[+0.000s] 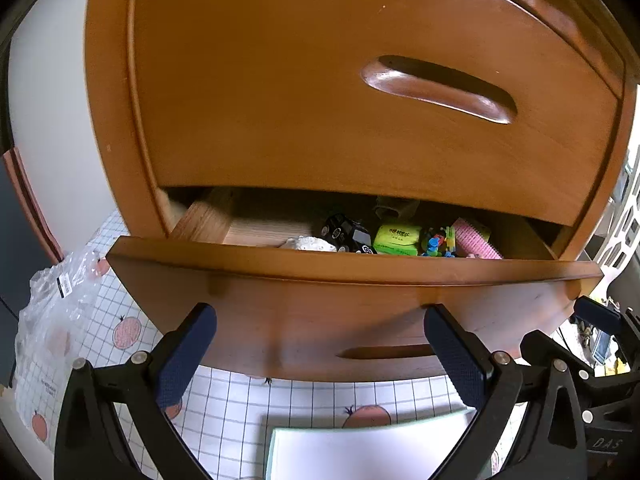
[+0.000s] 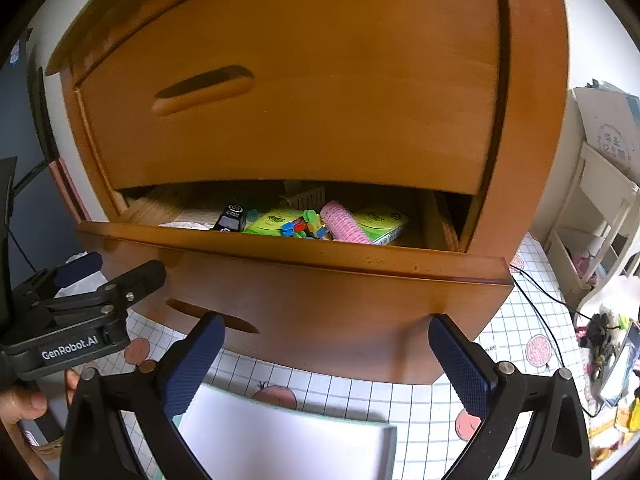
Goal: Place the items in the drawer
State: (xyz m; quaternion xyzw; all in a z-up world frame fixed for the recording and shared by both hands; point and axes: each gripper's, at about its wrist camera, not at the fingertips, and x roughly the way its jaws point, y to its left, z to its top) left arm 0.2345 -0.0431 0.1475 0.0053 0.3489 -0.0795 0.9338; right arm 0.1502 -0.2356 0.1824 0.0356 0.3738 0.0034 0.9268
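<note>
— Wooden drawer stands part open, and we already have things lying in it: a black toy car, a green packet, a cluster of bright plastic pieces and a pink roller, all behind the drawer's front board.

— So how much would we call done?

— Most of the loading, we judge. Both our grippers are empty. Our left gripper has its fingers spread wide, holding nothing, right in front of the drawer front. Our right gripper is released as well, also just before that front board, toward its right end.

— Anything left outside the drawer?

— A pale flat book or pad lies on the checked cloth below the drawer front, just under our fingers. We cannot tell whether it belongs inside.

— And then?

— Either that goes in, or we push the drawer shut. The handle slot sits left of our right gripper, near the left one.
</note>
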